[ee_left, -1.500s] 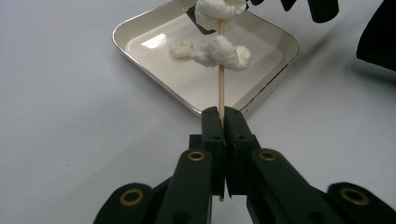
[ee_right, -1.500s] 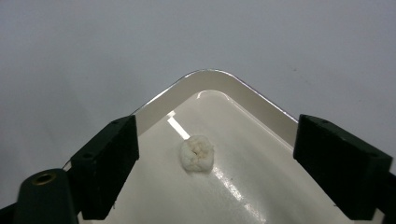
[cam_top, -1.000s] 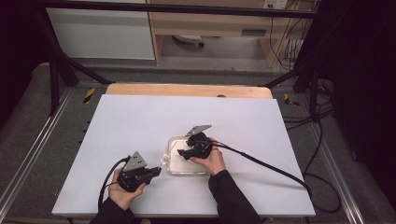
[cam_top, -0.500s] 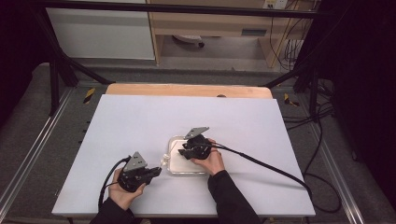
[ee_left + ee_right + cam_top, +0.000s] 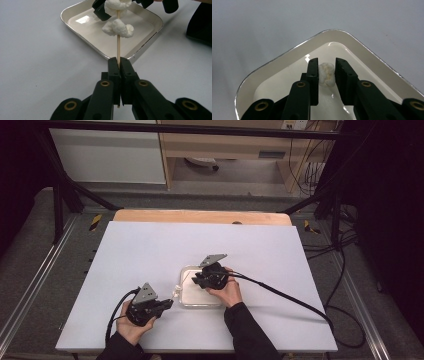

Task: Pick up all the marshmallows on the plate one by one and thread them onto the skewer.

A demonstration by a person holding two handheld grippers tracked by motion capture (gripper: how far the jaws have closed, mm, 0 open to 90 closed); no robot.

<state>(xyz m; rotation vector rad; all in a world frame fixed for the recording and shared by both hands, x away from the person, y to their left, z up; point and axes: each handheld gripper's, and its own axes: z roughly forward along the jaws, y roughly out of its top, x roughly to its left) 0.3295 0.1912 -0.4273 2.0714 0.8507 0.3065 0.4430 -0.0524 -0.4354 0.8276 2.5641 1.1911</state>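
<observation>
My left hand-held gripper (image 5: 117, 65) is clamped on the skewer (image 5: 118, 46), whose long axis points away over the tray (image 5: 75, 31); my right hand-held gripper (image 5: 326, 68), nearer the far piece (image 5: 326, 74), has just been closing around it above the tray floor.

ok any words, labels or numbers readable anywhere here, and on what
None can be read: the tray, the skewer, the white lumps and both grippers, left and right, bear no print. A grey label on the far bench is too blurred to read.
</observation>
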